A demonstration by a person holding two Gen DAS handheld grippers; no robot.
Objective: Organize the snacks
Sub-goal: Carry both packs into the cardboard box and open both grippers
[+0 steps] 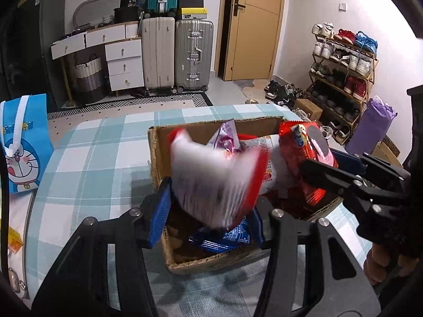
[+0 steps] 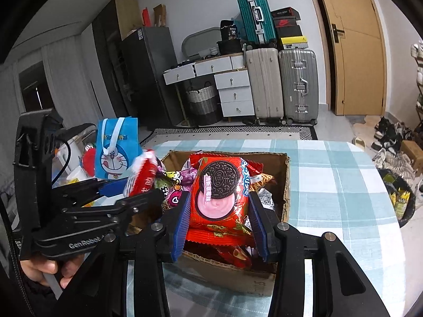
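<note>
An open cardboard box (image 1: 154,153) (image 2: 286,174) holding several snack packets stands on the teal plaid table (image 1: 100,158) (image 2: 330,185). My left gripper (image 1: 208,219) (image 2: 132,190) is shut on a white and red snack packet (image 1: 216,179) (image 2: 141,174), which is blurred and held over the box's near left part. My right gripper (image 2: 220,224) (image 1: 330,163) is shut on a red Oreo packet (image 2: 219,192) (image 1: 306,148), upright over the box's right side. A purple packet (image 1: 227,137) and a blue packet (image 1: 222,237) lie inside the box.
A blue Doraemon gift bag (image 1: 23,142) (image 2: 119,148) stands at the table's left with more items beside it. Beyond the table are suitcases (image 1: 193,55), white drawers (image 1: 124,63), a door (image 1: 253,26) and a shoe rack (image 1: 341,79). A hand (image 2: 45,266) grips the left tool.
</note>
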